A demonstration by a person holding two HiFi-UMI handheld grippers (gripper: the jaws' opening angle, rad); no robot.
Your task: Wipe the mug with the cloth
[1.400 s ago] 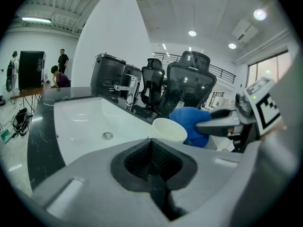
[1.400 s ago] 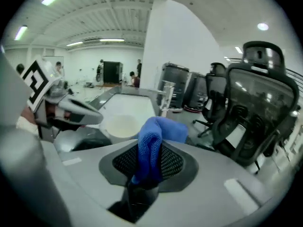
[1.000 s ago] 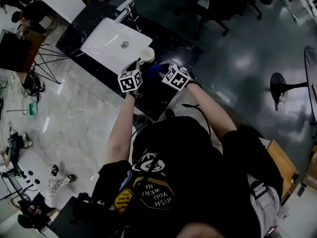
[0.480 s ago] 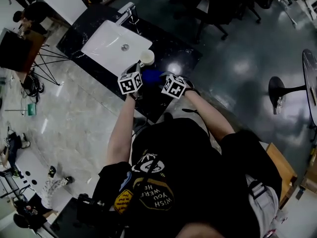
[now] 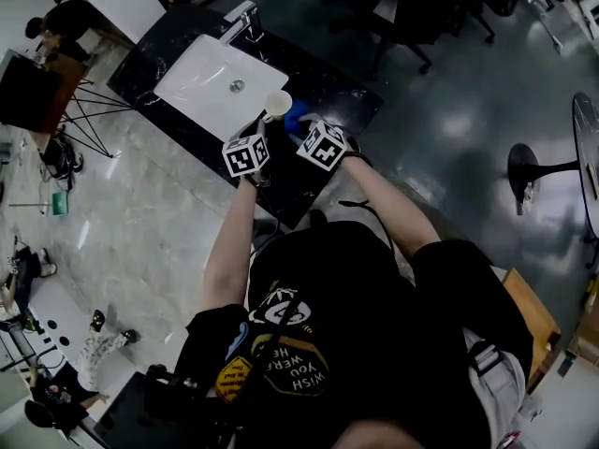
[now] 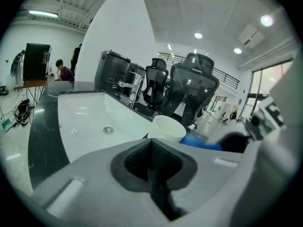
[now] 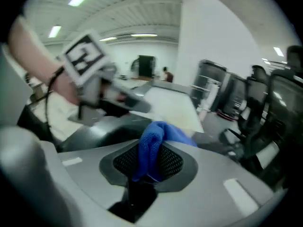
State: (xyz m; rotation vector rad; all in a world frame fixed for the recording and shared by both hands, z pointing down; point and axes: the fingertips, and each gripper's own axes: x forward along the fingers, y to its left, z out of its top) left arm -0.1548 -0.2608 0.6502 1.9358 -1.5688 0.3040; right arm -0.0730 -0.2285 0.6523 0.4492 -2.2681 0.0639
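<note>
Wiping: drag your cloth [image 7: 152,143] round the mug [image 6: 165,128] rim, frame centre.
Right gripper [image 7: 146,164]: pinching cloth.
Left gripper [image 6: 152,167]: jaws together.

The mug [image 5: 278,105] is between the sink [image 5: 201,78], left, and the cloth [image 5: 298,118], right.

White mug [image 6: 166,127], blue cloth [image 7: 150,148]

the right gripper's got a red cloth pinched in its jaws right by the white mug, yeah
Not red. The soft cloth pinched in the right gripper is blue, as the right gripper view shows plainly. The rest holds: in the head view it sits right by the round white mug.
</note>
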